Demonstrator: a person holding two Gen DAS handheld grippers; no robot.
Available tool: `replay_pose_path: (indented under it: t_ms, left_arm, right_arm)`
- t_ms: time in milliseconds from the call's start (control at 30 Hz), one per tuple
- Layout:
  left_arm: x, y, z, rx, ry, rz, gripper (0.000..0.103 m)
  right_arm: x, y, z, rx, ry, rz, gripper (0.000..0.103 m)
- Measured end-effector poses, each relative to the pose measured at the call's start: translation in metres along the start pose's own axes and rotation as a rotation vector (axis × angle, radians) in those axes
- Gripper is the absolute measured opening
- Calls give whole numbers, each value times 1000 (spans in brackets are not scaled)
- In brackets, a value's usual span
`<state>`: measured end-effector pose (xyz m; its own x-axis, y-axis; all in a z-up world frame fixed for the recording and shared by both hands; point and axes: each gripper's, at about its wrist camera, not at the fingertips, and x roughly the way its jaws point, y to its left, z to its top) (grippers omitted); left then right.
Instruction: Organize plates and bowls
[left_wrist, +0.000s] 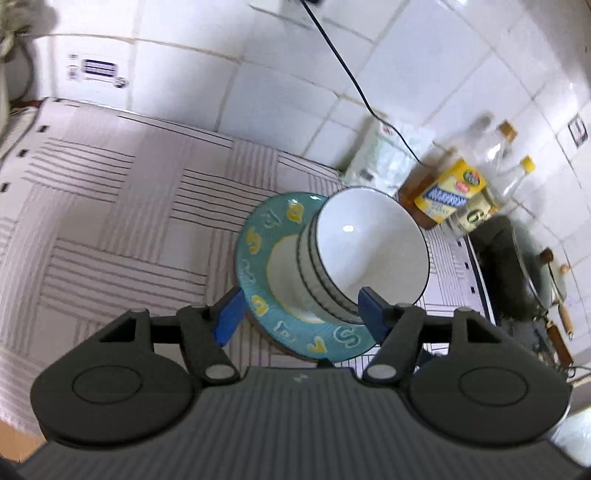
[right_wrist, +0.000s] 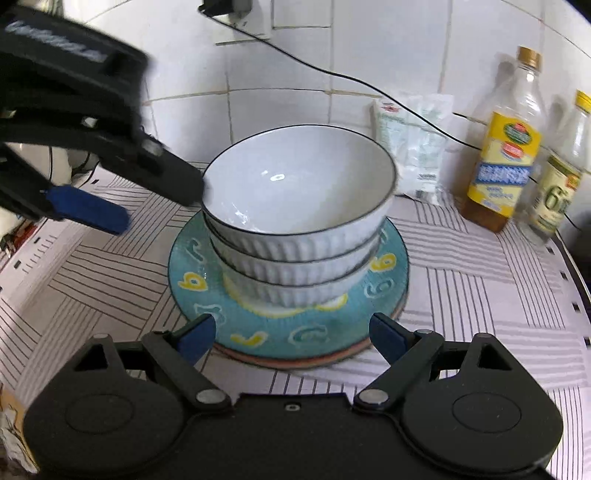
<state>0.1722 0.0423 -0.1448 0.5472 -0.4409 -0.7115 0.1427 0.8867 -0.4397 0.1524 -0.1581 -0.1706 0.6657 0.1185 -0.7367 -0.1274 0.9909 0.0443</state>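
On the striped tabletop near the tiled wall, a teal plate with yellow and white letters on its broad rim lies on top of at least one more plate, whose reddish-brown edge shows just beneath it. Nested in the well of the teal plate stands a stack of three white ribbed bowls, each with a thin dark rim line; the top bowl is empty, with only a spot of reflected light inside.

From the right wrist view, the right hand-held gripper hangs just in front of the plates with its blue-padded jaws spread wide, one on each side of the near edge of the teal plate, grasping nothing. The left hand-held gripper reaches in from the upper left, one dark finger close by the rim of the top bowl; whether it touches cannot be told through the blur. In its own view, the left hand-held gripper is released, its blue pads standing either side of the plate edge and the lower bowls without pressing on them.

Behind the stack, against the wall, lean two pale packets. To their right stand an oil bottle with a yellow label and a second bottle. A black cable runs down the tiles from a wall socket.
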Motion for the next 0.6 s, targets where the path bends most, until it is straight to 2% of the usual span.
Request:
replay_pose_path:
  t_ms: [133,167,267,333,467,533,600]
  left_arm:
    - [-32,2,-5,33,-19,33,68]
    - [-40,1,-8,44,-25,45,72]
    - [-59,0,-15,67,-29,70,75]
    - [-69,-4,-20,116,-16,86,77]
    - [-88,-14,-29,213,-36,132,86]
    - [-98,-16,-31,228,-49,136,94]
    - [-106,-18,-33,231,-56,140,98]
  right_arm:
    - [-21,0,-2,54,45,8,93]
    - [-27,0,-1,60,44,4,93]
    - [-48,4,0,39,36,-14,93]
    - [-64,7,1,28,33,-37,93]
    - [-92,4,8,49,27,-25,94]
    - [-105,4,10,51,6,-39,96]
    - [-117,5,14,49,-2,-61,96]
